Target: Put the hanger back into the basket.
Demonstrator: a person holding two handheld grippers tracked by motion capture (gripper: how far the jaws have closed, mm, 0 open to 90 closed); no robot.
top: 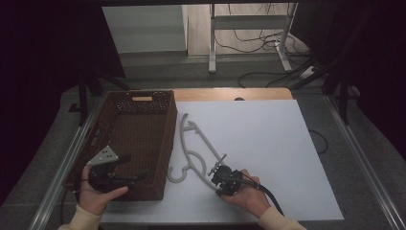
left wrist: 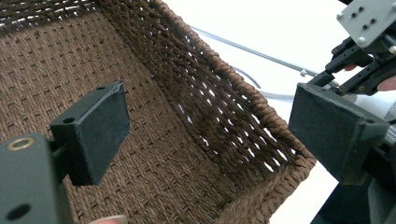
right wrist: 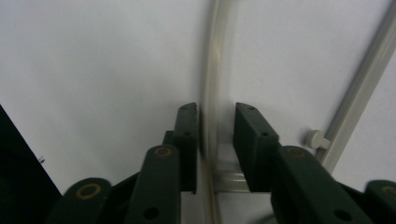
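Hanger (right wrist: pixel 212 84) bar lies between the right tool's (right wrist: pixel 217 140) narrowed jaws.

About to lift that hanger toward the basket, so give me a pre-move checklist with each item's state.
1. Right tongs straddle the hanger arm: ok.
2. Pads clamped on it: not ok; one pad touches, a gap shows at the other.
3. Hanger lies flat on the white table, beside the basket: ok.
4. Basket interior free: ok.
5. Left tongs open, over the basket: ok.
6. Hanger hook clear of the basket wall: cannot tell.
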